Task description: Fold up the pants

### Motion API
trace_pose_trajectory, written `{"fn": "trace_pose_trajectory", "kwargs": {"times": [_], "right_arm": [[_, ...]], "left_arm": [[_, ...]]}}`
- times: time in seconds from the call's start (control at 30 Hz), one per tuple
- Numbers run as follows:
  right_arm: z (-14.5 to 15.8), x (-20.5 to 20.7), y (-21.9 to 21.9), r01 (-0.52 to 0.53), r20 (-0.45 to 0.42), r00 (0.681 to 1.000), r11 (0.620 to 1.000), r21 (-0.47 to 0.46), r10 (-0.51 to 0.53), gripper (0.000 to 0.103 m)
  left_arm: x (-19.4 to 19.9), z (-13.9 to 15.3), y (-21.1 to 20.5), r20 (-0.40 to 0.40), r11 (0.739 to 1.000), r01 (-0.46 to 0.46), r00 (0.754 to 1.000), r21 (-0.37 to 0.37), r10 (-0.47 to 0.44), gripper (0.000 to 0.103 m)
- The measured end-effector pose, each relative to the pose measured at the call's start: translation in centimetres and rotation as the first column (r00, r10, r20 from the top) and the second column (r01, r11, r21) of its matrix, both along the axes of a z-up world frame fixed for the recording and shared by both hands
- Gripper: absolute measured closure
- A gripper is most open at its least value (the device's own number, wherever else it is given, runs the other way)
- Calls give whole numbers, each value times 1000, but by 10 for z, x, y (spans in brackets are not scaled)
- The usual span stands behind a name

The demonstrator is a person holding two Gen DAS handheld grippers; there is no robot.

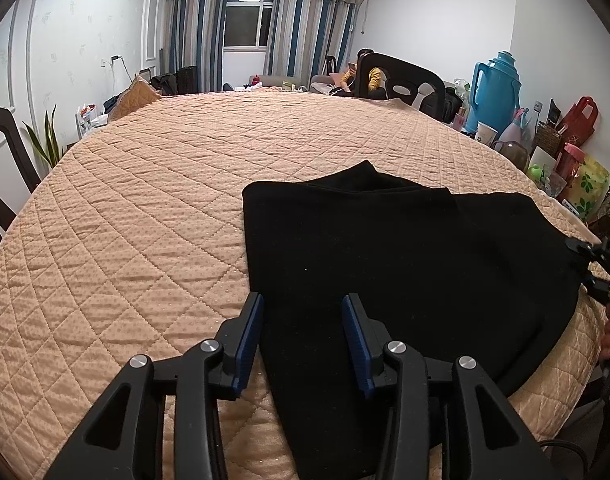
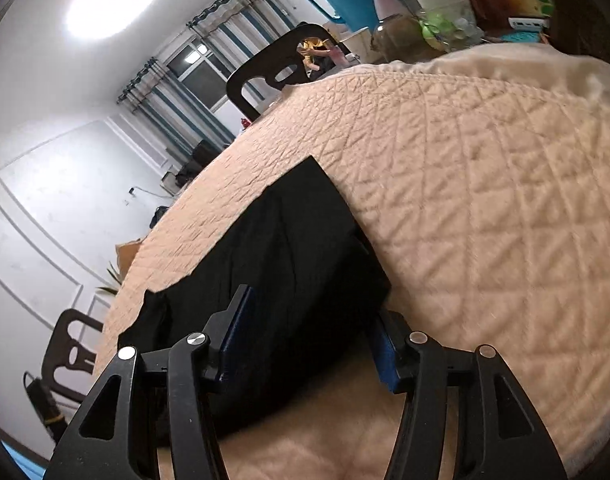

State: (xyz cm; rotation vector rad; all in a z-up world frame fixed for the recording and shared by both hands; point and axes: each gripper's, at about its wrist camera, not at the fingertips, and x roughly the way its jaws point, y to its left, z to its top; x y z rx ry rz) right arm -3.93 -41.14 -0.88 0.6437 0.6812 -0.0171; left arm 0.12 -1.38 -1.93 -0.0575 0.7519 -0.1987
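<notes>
Black pants lie folded in layers on the quilted tan table cover, towards the near right edge. My left gripper is open, its blue-padded fingers straddling the near left part of the pants, holding nothing. My right gripper is open and tilted, its fingers either side of the pants at their near end. The right gripper also shows in the left wrist view at the pants' right edge.
A dark chair stands at the far side, another at the left. A blue thermos jug, cups, bags and bottles crowd the right beyond the table edge. A person in yellow sits far back.
</notes>
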Motion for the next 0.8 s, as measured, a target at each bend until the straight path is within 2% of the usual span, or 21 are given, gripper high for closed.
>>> {"fn": "trace_pose_trajectory", "kwargs": {"times": [0.03,0.07,0.1,0.2,0.33,0.47,0.57,0.67,0.73,0.8], "right_arm": [[0,4,3,-8,2,1000,1000,-14,8,54],[1,7,6,-15,1,1000,999,-29,15,70],[1,9,9,-18,-6,1000,999,-45,17,76],[14,9,17,-40,28,999,996,-81,42,78],[45,13,36,-115,101,987,987,-109,126,81],[78,22,85,-254,162,945,951,-178,283,81],[91,32,136,-377,188,889,899,-221,418,81],[87,41,193,-505,181,810,820,-269,558,81],[70,43,229,-608,143,739,743,-279,658,82],[44,47,264,-707,63,662,650,-280,747,82]], "left_arm": [[0,0,0,-1,1000,2,1000,1,-2,58],[1,0,-1,-3,1000,4,1000,1,-4,57],[1,0,-1,-4,1000,6,1000,1,-6,57],[1,0,-1,-5,1000,8,1000,-3,-8,56],[-2,2,4,-3,1000,-1,1000,-26,1,56],[-9,6,16,9,998,-10,1000,-69,10,56],[-16,11,25,31,997,-23,999,-79,26,56],[-22,12,36,33,995,-52,998,-86,55,56],[-24,9,43,24,993,-74,997,-86,77,56],[-25,6,50,16,992,-91,996,-86,93,56]]}}
